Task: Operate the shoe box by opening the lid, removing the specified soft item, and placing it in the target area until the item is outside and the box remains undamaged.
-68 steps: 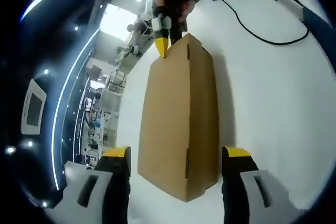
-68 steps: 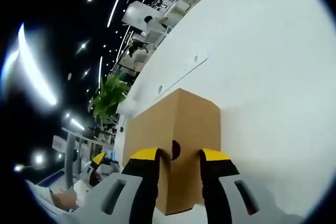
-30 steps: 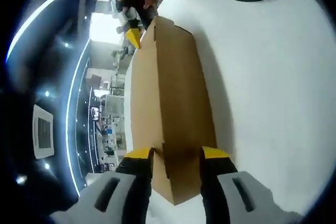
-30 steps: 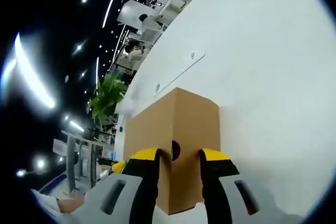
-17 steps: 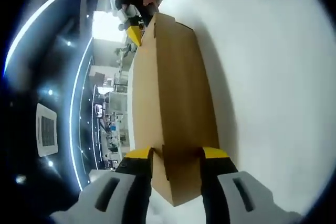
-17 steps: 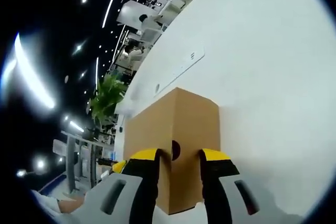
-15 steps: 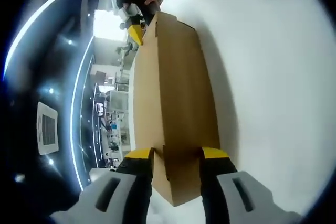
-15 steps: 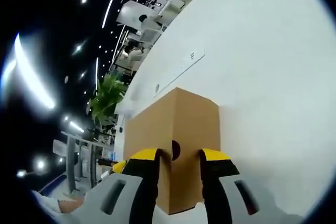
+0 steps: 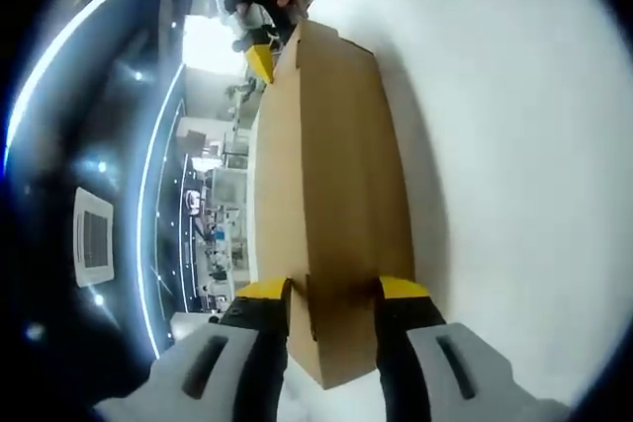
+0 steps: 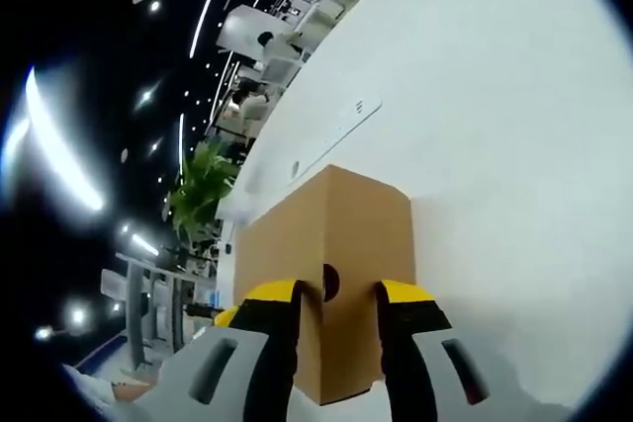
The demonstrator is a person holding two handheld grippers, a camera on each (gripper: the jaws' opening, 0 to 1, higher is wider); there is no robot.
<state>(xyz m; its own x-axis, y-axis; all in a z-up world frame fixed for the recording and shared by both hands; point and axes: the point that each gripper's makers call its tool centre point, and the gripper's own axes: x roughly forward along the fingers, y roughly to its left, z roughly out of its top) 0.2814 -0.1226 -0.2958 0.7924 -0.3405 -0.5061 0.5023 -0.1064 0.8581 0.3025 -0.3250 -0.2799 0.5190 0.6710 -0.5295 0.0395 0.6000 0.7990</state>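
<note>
Left gripper view: the shoe box [image 9: 331, 175] lies lengthwise on the white desk [image 9: 514, 145], lid closed. Since 2.3 s ago the left gripper [image 9: 334, 294] has closed from spread-apart onto the box's near end edge; its fingers [image 9: 259, 295] now clamp it. Right gripper view: the right gripper [image 10: 336, 295] remains clenched on the opposite end, astride the round hole [image 10: 329, 282]. Judgement: both ends are secured; lid lifting can begin.

No text, label, brand or number can be read; the brown shoe box [image 9: 331, 195] bears no legible print on its faces in either view.
</note>
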